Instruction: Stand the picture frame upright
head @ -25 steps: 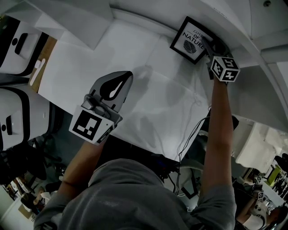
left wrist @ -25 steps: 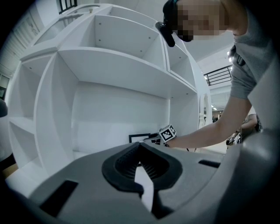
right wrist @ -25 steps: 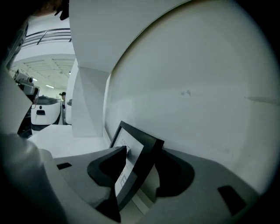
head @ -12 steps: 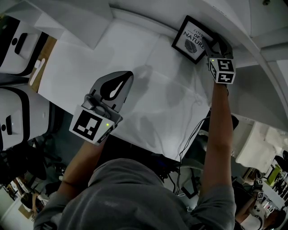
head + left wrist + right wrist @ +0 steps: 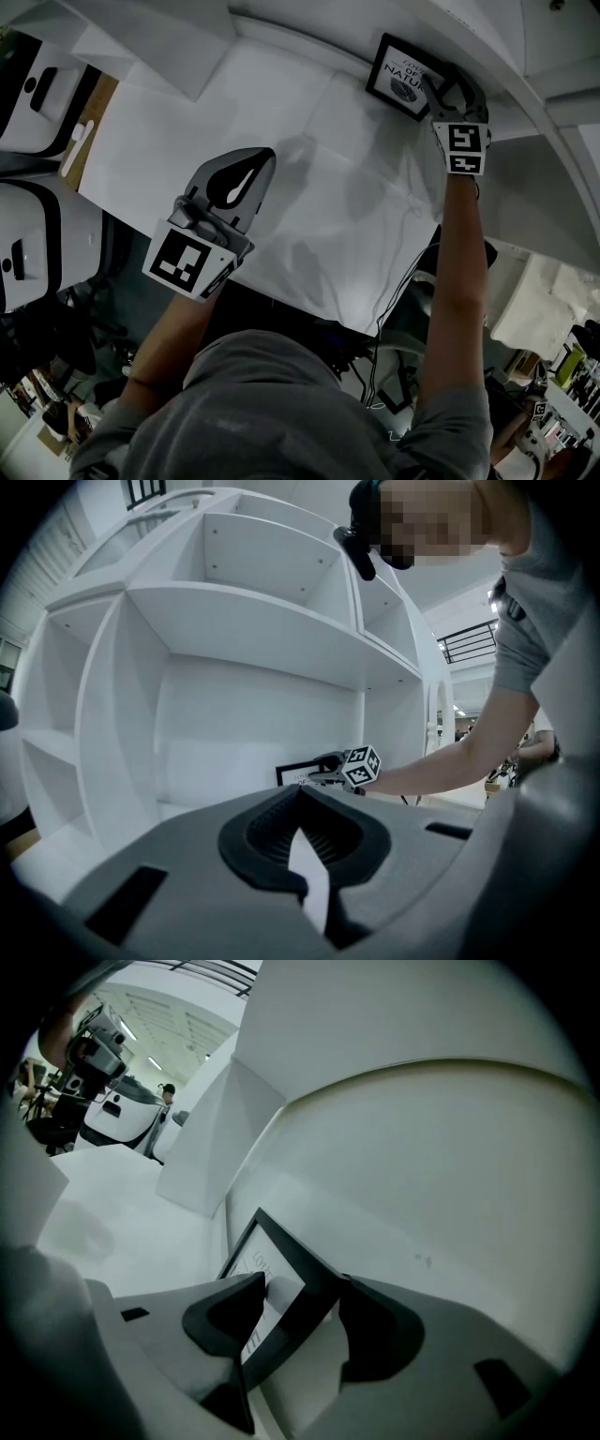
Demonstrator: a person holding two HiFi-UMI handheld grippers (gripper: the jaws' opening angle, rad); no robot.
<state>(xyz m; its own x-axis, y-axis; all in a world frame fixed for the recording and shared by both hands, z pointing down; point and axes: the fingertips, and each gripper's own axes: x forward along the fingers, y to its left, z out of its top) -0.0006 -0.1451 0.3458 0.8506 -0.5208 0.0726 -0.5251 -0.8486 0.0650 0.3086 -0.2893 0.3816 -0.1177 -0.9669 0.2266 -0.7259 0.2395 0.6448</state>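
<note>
Head view: black picture frame (image 5: pixel 401 75) tilted between right gripper (image 5: pixel 442 84) jaws, just opening; left gripper (image 5: pixel 261 161) jaws together.

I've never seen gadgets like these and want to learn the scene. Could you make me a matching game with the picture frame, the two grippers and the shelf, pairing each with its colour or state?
Things:
1. picture frame
2. left gripper
3. right gripper
4. shelf

Colours or states:
A. jaws shut, nothing in them
B. white
C. black border, at the back of the shelf
D. jaws wide apart, one on either side of the frame's edge

Pairs: 1-C, 2-A, 3-D, 4-B.

The right gripper's jaws have just been opening, with the frame between them.
</note>
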